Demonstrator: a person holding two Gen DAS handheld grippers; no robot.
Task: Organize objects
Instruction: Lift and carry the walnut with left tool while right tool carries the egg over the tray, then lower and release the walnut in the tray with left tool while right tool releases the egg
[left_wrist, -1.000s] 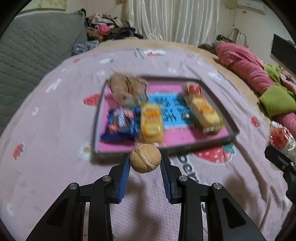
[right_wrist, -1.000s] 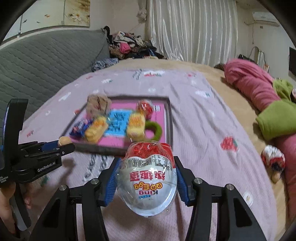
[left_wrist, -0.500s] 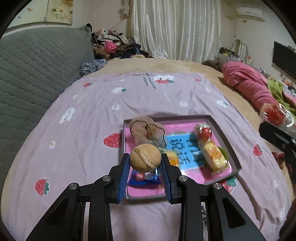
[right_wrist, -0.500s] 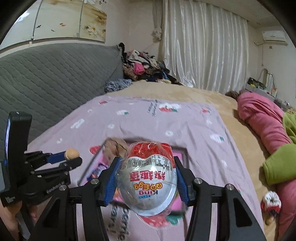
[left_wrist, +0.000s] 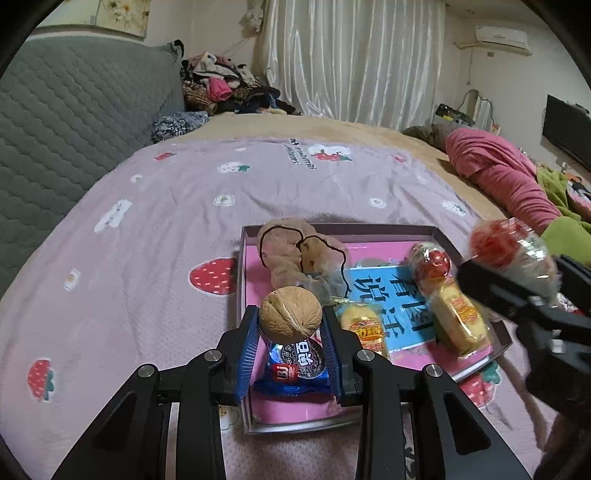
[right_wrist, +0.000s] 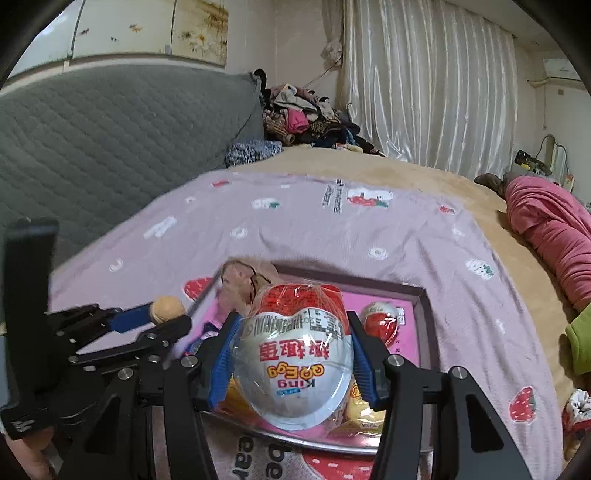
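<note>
I am holding a walnut (left_wrist: 290, 314) clamped between the pads of my left gripper (left_wrist: 290, 334), and a wrapped toy egg (right_wrist: 293, 363) pinched across its width in my right gripper (right_wrist: 293, 363). Both loads are hanging above the near end of the pink tray (left_wrist: 243, 258), which is lying on the bed (left_wrist: 147, 221) directly ahead and below. The walnut is hovering over the blue biscuit packet (left_wrist: 297, 363); open pink floor is showing just beyond and right. A tan scrunchie (left_wrist: 295, 251) is occupying the far left corner.
</note>
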